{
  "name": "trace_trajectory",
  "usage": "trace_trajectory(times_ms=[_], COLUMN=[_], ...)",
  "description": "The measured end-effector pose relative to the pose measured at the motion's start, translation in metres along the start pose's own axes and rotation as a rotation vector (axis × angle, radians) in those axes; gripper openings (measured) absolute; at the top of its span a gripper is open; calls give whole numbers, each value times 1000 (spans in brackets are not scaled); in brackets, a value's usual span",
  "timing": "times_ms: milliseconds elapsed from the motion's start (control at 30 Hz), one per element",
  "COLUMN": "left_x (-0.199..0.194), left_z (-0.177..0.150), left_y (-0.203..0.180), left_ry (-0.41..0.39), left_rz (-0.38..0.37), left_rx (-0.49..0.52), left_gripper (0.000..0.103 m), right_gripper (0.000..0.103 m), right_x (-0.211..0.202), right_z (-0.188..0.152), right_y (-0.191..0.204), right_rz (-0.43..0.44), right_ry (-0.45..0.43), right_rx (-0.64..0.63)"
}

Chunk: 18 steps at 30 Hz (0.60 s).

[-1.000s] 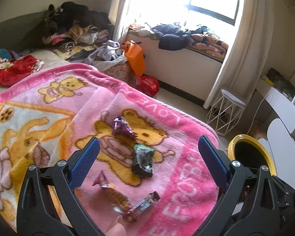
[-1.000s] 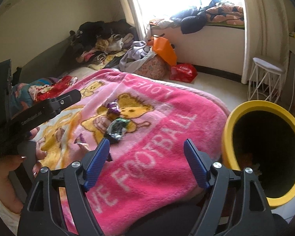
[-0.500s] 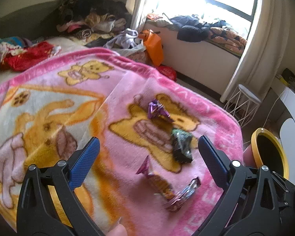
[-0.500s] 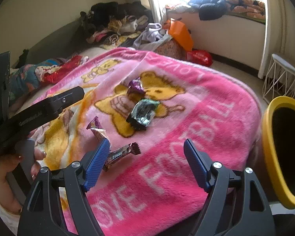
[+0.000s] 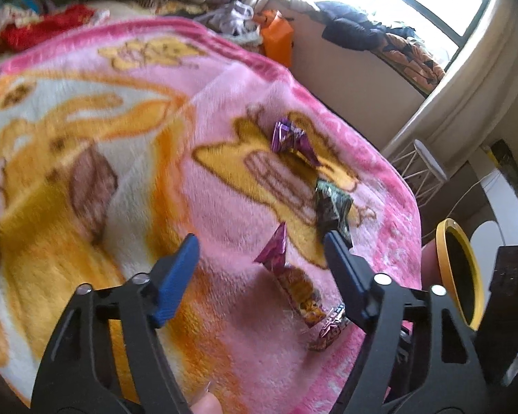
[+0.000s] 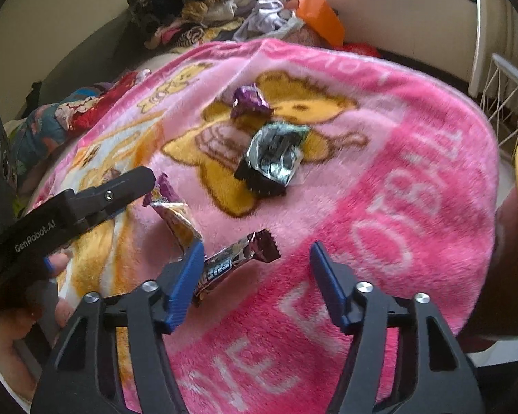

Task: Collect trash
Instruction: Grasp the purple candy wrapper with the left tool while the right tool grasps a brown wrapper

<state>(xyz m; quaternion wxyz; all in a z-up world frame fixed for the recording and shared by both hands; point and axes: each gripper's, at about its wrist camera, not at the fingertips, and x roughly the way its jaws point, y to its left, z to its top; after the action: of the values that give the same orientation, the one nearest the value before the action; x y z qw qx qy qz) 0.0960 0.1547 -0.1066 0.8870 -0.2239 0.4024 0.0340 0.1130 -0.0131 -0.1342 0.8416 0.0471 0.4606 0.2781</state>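
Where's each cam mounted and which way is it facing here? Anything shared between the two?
Left wrist: on the left gripper, angled down over the pink blanket at the yellow-purple wrapper lying between its closing jaws; a fingertip shows at bottom edge.
Right wrist: on the right gripper, angled down at the bar wrapper beside its closing jaws; the left gripper and the hand holding it show at left.
Shared: blanket, all four wrappers, the yellow bin.
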Motion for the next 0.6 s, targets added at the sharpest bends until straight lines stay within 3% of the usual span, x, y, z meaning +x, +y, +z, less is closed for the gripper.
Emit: trace_trajectory(times_ms=[133, 300, 433, 600], left_x=[10, 16, 20, 20], left_z=[-6, -11, -13, -15], left_y=[4, -1, -7, -12], left_ry=[34, 51, 60, 59], left_rz=[-35, -54, -69, -77], left_rx=[-36, -39, -31, -15], left_gripper=[53, 41, 24, 19], right_gripper=[35, 25, 24, 23], right_x=[8, 7, 2, -6], right_z=[-2, -4, -6, -5], right_y=[1, 1, 2, -1], right_rz=[30, 53, 62, 52], right_ry=[20, 13, -1, -27], right_rx=[11, 5, -6, -21])
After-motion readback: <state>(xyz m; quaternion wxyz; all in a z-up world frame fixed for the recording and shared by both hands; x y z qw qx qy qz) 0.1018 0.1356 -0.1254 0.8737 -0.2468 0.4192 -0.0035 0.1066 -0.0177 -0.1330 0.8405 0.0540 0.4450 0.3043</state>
